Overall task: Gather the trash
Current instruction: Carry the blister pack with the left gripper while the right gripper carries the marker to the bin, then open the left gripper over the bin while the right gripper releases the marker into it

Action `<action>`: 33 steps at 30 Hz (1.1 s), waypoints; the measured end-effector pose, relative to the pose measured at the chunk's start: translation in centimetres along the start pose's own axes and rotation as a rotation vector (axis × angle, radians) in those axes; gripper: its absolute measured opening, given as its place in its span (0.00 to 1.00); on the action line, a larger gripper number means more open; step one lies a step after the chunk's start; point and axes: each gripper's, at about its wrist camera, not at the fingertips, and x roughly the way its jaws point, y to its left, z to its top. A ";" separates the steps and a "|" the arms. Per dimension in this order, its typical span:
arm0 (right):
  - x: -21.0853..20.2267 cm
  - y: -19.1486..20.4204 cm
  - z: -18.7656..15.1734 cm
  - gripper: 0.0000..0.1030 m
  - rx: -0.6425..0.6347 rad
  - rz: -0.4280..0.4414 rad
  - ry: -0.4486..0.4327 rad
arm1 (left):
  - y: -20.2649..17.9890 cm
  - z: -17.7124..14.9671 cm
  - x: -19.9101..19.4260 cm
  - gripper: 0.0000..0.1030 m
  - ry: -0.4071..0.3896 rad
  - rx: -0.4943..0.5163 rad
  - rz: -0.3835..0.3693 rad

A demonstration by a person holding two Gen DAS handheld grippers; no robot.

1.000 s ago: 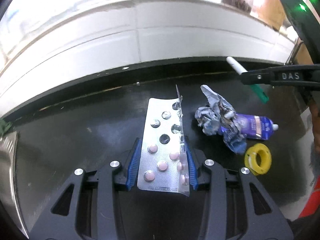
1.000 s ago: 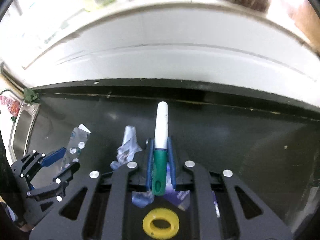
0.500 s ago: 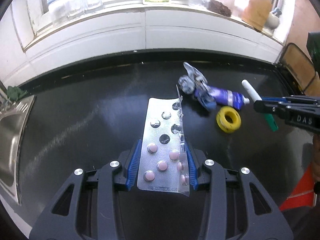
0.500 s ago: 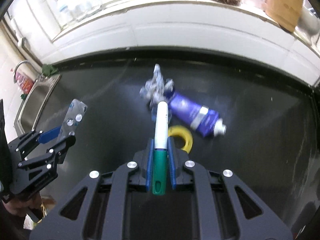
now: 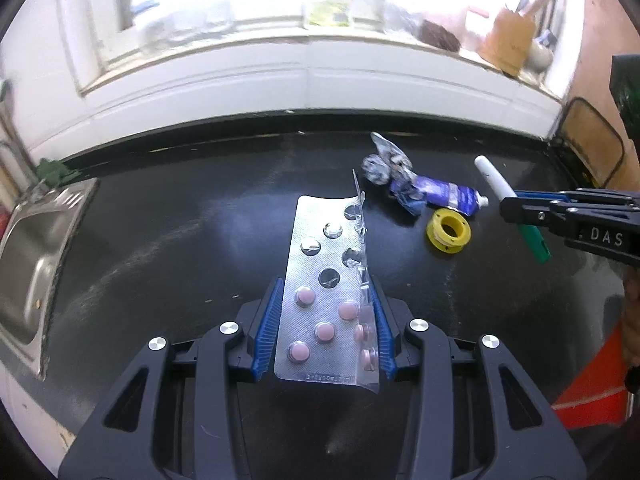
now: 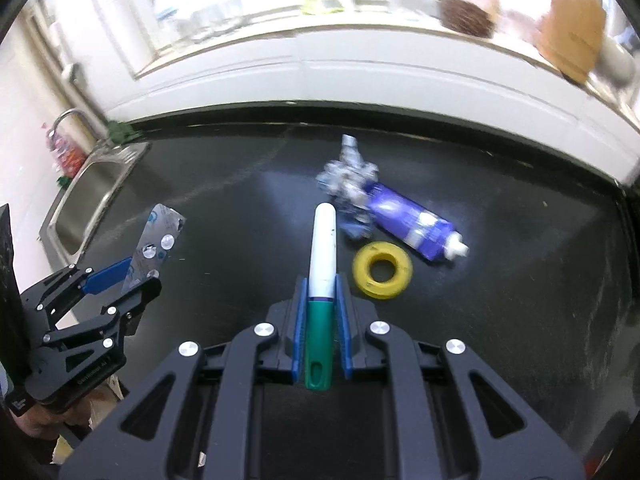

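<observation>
1. Black countertop (image 5: 168, 248) spreads wide and bare at center-left, below a white sill.
2. Left gripper (image 5: 326, 316) clamps a blister pack (image 5: 326, 280); right gripper (image 6: 322, 328) pinches a green-and-white pen (image 6: 323, 264).
3. Crumpled wrapper (image 6: 350, 188), blue tube (image 6: 412, 228) and yellow ring (image 6: 382, 270) lie upper right; sink (image 5: 28, 264) bounds the left edge.

This is a home kitchen — a black countertop (image 5: 168, 240) runs along a white tiled wall (image 5: 304, 84) under a bright window; a stainless steel sink (image 5: 28, 264) is set into the counter at its left end, with a curved tap (image 6: 74, 118) above it and a green scrubbing cloth (image 5: 54, 170) at its corner; the window sill (image 5: 360, 42) carries household clutter — a labelled bottle (image 5: 330, 4), a brown brush-like thing (image 5: 440, 35), and a wooden block of utensils (image 5: 508, 42); much of it is blurred.
</observation>
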 end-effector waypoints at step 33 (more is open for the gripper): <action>7.3 48.4 -16.6 0.15 -0.848 0.587 0.383 | 24.6 -34.5 -18.2 0.40 0.099 -0.849 0.525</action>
